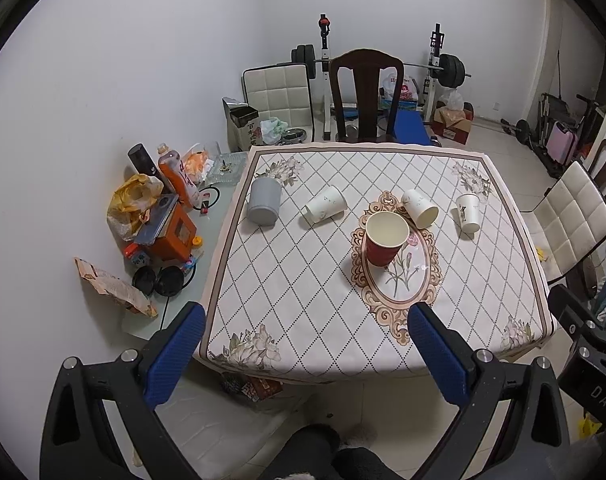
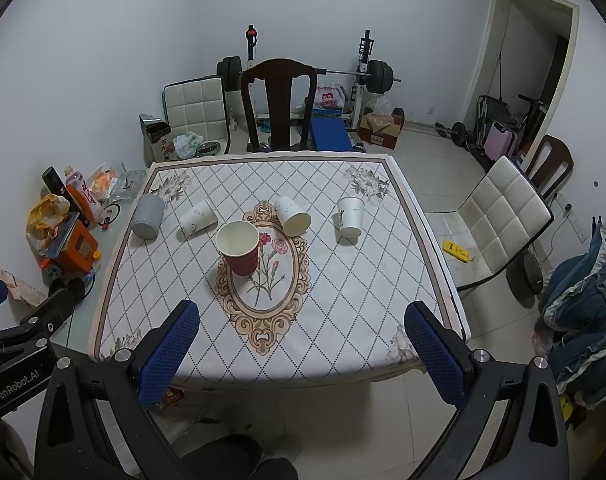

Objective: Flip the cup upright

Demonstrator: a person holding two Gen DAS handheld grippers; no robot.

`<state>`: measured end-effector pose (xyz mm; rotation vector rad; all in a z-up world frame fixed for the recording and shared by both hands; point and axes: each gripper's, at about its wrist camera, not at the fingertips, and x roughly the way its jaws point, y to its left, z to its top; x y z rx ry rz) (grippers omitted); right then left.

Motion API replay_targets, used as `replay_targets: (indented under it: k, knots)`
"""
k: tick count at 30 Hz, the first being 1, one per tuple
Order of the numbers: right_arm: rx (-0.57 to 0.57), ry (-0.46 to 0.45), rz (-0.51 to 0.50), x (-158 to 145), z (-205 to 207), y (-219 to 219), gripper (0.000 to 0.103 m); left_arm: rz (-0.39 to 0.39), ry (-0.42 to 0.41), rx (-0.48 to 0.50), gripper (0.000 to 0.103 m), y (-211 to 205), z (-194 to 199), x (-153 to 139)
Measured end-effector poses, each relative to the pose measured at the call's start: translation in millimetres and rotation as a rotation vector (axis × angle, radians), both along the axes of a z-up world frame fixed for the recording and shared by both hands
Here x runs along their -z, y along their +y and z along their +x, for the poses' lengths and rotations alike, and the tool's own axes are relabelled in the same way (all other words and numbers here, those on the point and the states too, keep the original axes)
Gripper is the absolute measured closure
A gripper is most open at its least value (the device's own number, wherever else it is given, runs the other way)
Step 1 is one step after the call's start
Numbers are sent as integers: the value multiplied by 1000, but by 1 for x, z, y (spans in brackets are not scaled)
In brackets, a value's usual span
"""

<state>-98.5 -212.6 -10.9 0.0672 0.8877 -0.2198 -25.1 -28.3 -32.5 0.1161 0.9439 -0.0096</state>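
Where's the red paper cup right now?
The red paper cup stands upright near the middle of the table, on the left edge of the tablecloth's oval flower medallion. A tipped-over white paper cup lies just behind it to the right.

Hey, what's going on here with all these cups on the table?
A person holds two grippers above the near edge of the table, both open and empty: the left gripper and the right gripper. Neither touches anything. The red cup stands upright. The grey cup and three white cups lie tipped on their sides behind it, waiting to be set upright.
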Motion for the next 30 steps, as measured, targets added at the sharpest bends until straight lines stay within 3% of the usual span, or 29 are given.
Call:
replay_targets:
  k: [30]
  knots:
    - [-13,3,6,4,6,13,0,-4,8,-8,0,-3,4,2]
